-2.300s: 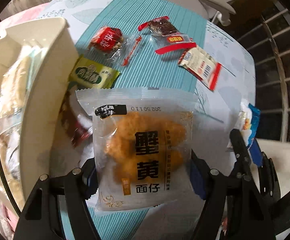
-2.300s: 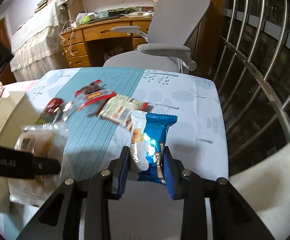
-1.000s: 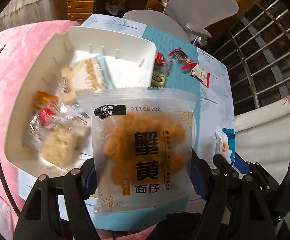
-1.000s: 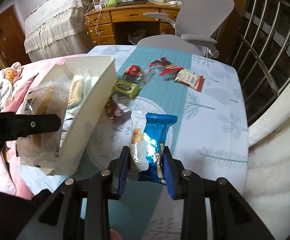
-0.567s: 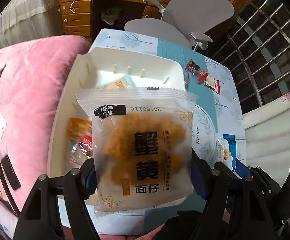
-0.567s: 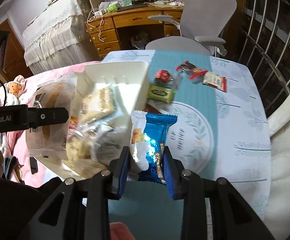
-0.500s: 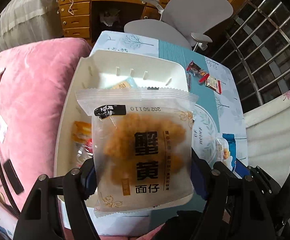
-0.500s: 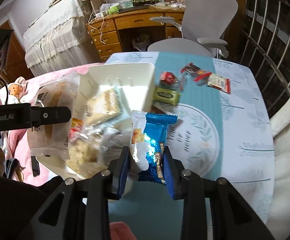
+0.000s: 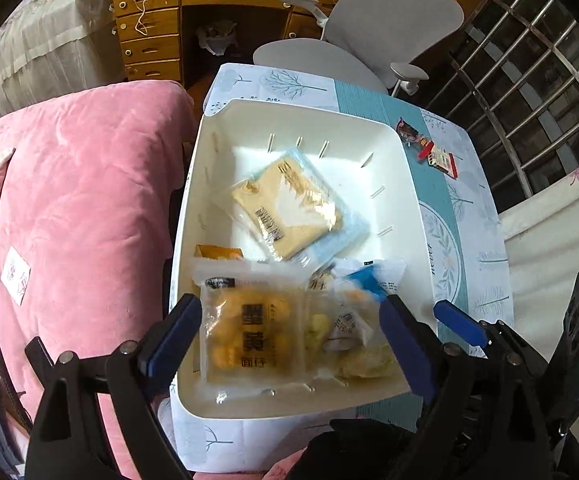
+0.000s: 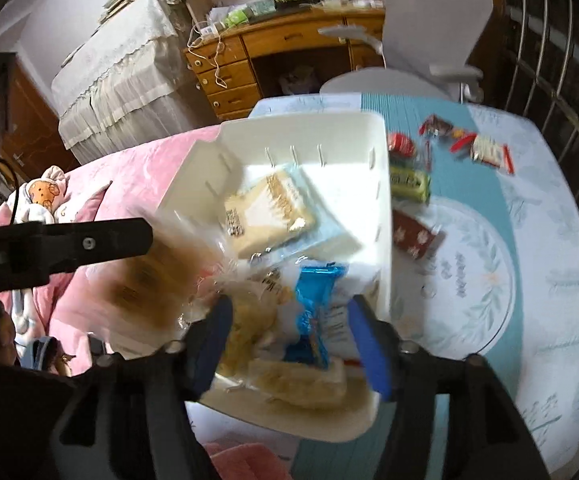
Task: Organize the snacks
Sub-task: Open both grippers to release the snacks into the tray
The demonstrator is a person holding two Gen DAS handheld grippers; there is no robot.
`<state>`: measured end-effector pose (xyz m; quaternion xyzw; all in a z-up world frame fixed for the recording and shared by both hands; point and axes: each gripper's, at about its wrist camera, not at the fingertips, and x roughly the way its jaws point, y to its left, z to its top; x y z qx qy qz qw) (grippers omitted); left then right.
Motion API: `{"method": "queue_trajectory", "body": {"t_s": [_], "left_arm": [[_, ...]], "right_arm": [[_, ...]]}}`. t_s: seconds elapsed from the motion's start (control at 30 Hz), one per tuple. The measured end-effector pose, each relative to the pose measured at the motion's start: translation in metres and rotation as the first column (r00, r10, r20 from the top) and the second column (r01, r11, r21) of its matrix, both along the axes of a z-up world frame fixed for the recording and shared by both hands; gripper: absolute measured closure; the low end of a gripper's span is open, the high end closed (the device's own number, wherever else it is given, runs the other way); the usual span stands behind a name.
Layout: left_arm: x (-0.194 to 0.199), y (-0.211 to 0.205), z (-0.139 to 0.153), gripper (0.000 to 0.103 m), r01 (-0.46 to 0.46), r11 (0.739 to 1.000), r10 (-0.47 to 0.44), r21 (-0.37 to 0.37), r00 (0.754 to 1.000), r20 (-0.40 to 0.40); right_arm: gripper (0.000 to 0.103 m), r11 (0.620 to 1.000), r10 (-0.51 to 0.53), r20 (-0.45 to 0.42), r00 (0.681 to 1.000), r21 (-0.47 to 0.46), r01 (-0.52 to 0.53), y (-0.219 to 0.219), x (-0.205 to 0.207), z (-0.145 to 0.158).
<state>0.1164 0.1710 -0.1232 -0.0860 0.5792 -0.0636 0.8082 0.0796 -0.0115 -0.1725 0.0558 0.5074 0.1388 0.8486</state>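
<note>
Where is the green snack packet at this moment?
In the right wrist view, the green snack packet lies on the table just right of the white bin, below a red candy.

Left gripper [image 9: 289, 336] was black w/ blue pads, silver screws, right gripper [image 10: 289, 344] same, green LED

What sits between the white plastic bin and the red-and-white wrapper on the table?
Right wrist view: red round-wrapped candy, green packet beside bin; dark wrapper near red-and-white wrapper.
</note>
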Motion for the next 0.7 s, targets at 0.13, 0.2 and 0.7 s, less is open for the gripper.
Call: {"method": "queue_trajectory", "body": {"t_s": [0.13,0.2,0.7], "left_arm": [[0.000,-0.006,-0.003,0.013,0.014,1.000,-0.014,-0.009,1.000,-0.012],[-0.001,-0.011,-0.004,0.013,0.027,1.000,-0.027,-0.017,1.000,-0.016],[-0.003,-0.087,-0.022,0.013,0.088,0.990,-0.102,-0.106,0.986,-0.130]], "right_arm": [[0.042,1.000,-0.007,0.005,1.000,-0.021,0.007,-0.001,-0.004,0.003],[0.042,0.999,-0.019,0.000,1.000,-0.027,0.019,-0.006,-0.007,0.003],[0.042,0.988,-0.131,-0.101,0.986,-0.101,0.120,-0.072,-0.031,-0.003]]}}
